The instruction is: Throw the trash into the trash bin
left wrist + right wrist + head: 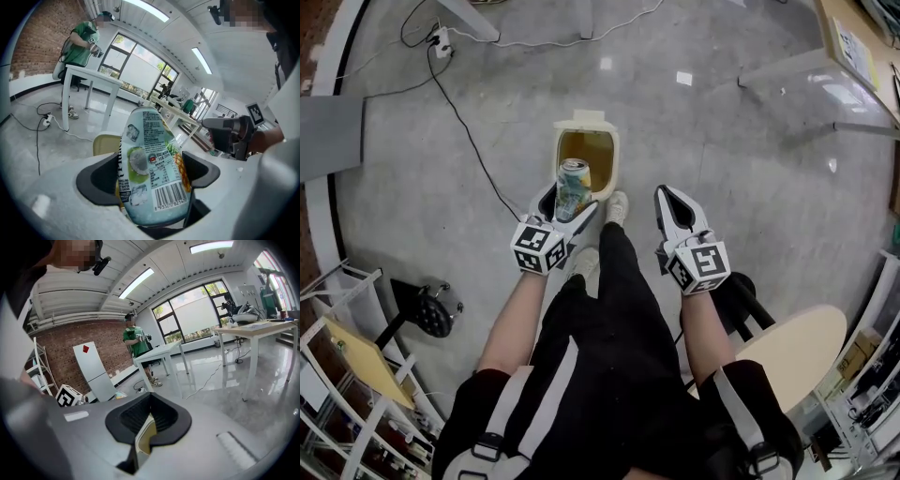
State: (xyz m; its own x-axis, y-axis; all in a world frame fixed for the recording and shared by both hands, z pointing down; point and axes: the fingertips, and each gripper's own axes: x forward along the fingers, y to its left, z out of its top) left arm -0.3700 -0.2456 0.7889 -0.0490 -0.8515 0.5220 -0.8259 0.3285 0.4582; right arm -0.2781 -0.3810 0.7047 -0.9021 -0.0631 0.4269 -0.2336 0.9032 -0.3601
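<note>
Drink can stands roughly upright, pinched between the spread jaws of the left gripper, held low by the near rim of the open yellow trash bin, apparently so that letting go would drop it inside. The bin's visible interior looks bare. The right gripper, jaws pressed together and empty, hangs beside the person's leg, clear of the drop.

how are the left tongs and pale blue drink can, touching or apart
Touching: left gripper view shows left tongs clamping the pale blue drink can.
</note>
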